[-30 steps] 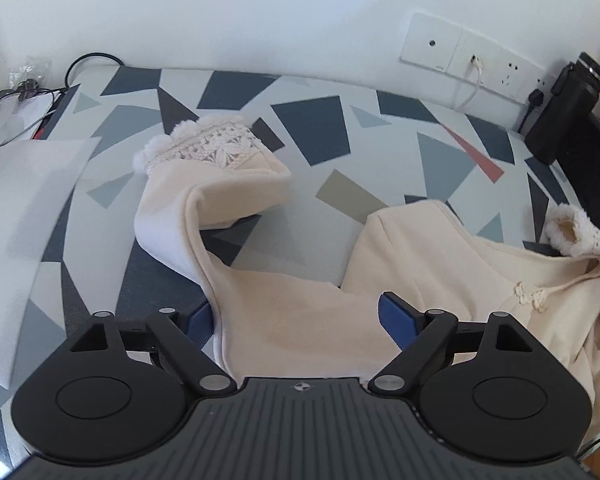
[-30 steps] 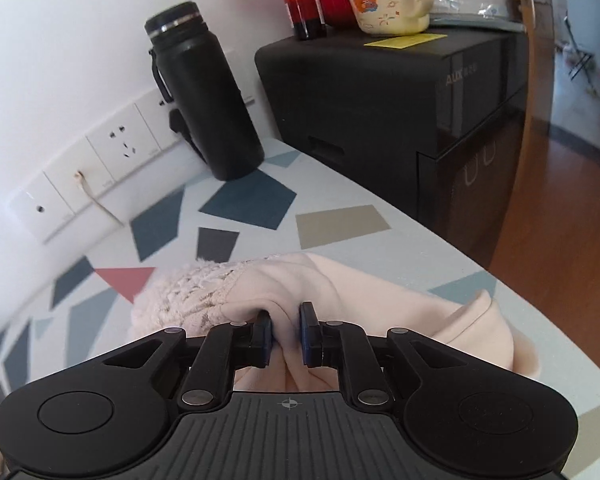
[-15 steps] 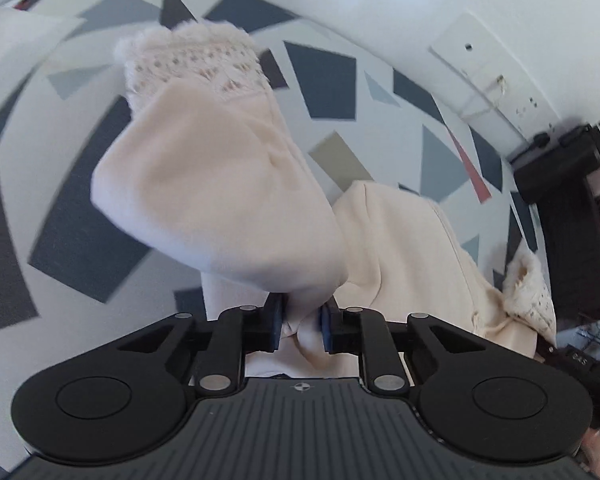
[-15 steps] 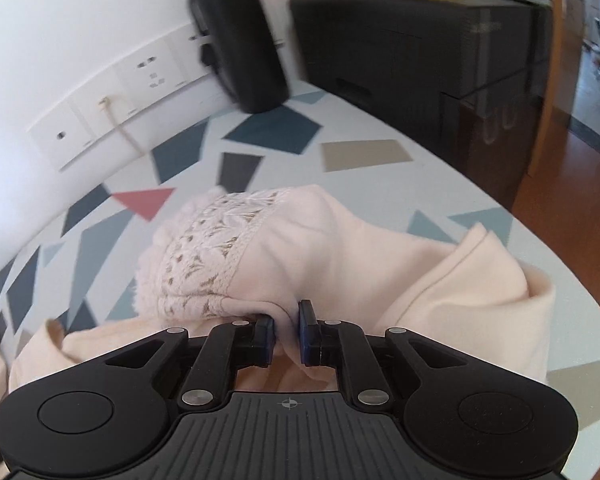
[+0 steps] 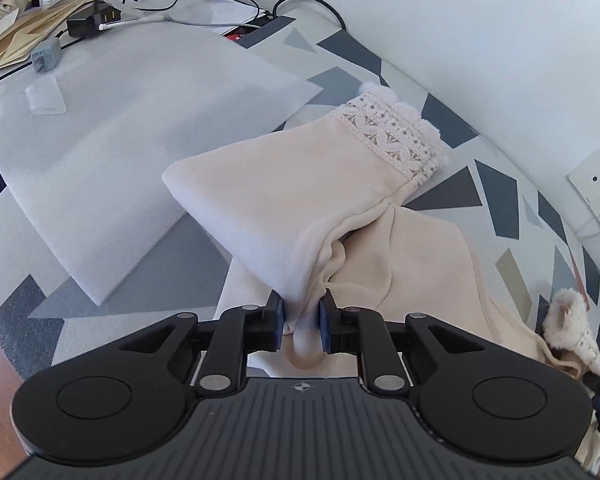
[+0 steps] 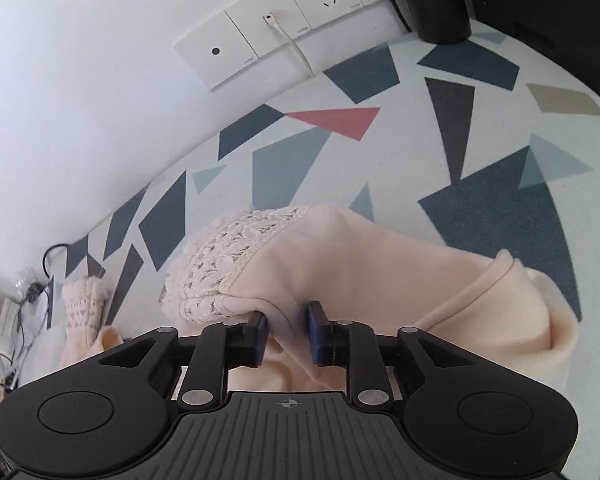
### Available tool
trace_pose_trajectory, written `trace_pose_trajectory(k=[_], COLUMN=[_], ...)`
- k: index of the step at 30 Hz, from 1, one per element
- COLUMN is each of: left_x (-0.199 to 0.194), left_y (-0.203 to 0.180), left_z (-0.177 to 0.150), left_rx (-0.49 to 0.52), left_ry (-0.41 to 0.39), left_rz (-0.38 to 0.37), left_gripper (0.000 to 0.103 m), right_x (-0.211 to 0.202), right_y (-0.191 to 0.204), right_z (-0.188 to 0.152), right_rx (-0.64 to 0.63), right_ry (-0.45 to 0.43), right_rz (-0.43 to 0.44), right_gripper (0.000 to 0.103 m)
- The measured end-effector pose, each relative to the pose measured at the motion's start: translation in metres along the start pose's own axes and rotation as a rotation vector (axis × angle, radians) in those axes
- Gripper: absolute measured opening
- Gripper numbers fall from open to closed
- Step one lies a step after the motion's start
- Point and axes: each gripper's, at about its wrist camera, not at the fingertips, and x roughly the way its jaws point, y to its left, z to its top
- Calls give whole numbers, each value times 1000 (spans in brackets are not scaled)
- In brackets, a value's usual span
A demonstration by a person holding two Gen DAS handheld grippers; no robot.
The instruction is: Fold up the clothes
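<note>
Left view: your left gripper (image 5: 302, 316) is clamped on the garment (image 5: 412, 256), sleeve (image 5: 284, 184) lifted toward 12 above the desk (image 5: 496, 196).
Right view: right gripper (image 6: 287, 334) pinches the other sleeve (image 6: 340, 256), cuff at 10. Mid-fold; body unfolded.

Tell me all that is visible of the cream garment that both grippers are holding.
The cream garment looks like soft fleece. Each sleeve ends in a white lace cuff with a fluffy edge. The left gripper is shut on a bunched fold of one sleeve, which is raised above the patterned table cover. The right gripper is shut on the other sleeve near its cuff. A seamed edge shows at the right.
</note>
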Motion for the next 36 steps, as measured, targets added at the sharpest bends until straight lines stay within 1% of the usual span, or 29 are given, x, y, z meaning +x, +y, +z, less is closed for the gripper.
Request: trace_pose_trajectory(k=[2, 3, 4, 6, 7, 10, 12, 14, 15, 16, 17, 18, 19, 21, 22, 23, 24, 28, 31, 33, 36], left_x=[-3, -5, -5, -2, -1, 4, 7, 9, 10, 10, 10, 9, 9, 2, -4, -12, -20, -55, -69, -76, -90], left_y=[10, 14, 17, 16, 15, 11, 7, 5, 4, 3, 3, 4, 3, 0, -3, -6, -9, -15, -22, -28, -38], left_z=[-1, -2, -2, -2, -2, -2, -3, -5, -5, -6, -5, -5, -4, -1, 1, 3, 5, 17, 36, 52, 78], left_rx=[-7, -10, -12, -13, -13, -1, 18, 33, 41, 45, 42, 40, 43, 65, 82, 102, 121, 163, 244, 300, 386], left_ry=[-6, -9, -9, -2, 2, 12, 17, 20, 19, 19, 19, 20, 19, 6, -18, -53, -87, -266, -349, -390, -468], left_rz=[22, 34, 39, 39, 39, 43, 48, 53, 56, 57, 55, 52, 50, 45, 36, 26, 16, -52, -122, -176, -274], left_gripper=[18, 18, 18, 18, 18, 18, 19, 19, 20, 21, 25, 32, 35, 46, 50, 60, 66, 69, 69, 69, 69], right_x=[-4, -9, -13, -21, -28, -53, -71, -81, -83, -84, -85, -86, -86, -85, -85, -85, -86, -89, -95, -101, -114], right_y=[-3, -8, -12, -22, -28, -51, -71, -92, -103, -114, -123, -127, -131, -125, -119, -112, -103, -64, -28, 2, 48], right_z=[4, 6, 8, 12, 14, 19, 22, 24, 24, 23, 22, 19, 15, 10, 8, 7, 7, 12, 23, 33, 50], right_rx=[18, 39, 60, 101, 132, 233, 307, 383, 428, 469, 500, 506, 507, 459, 430, 400, 378, 308, 248, 186, 96], right_ry=[-20, -42, -65, -110, -154, -295, -387, -417, -410, -392, -367, -348, -331, -289, -273, -260, -253, -243, -268, -317, -415], right_rz=[-2, -4, -5, -7, -20, -97, -176, -290, -342, -378, -390, -368, -339, -307, -296, -285, -266, -178, -109, -64, 8], right_gripper=[23, 20, 11, 8, 7, 7, 7, 9, 13, 26, 36, 46, 47, 47, 47, 47, 47, 47, 49, 51, 63])
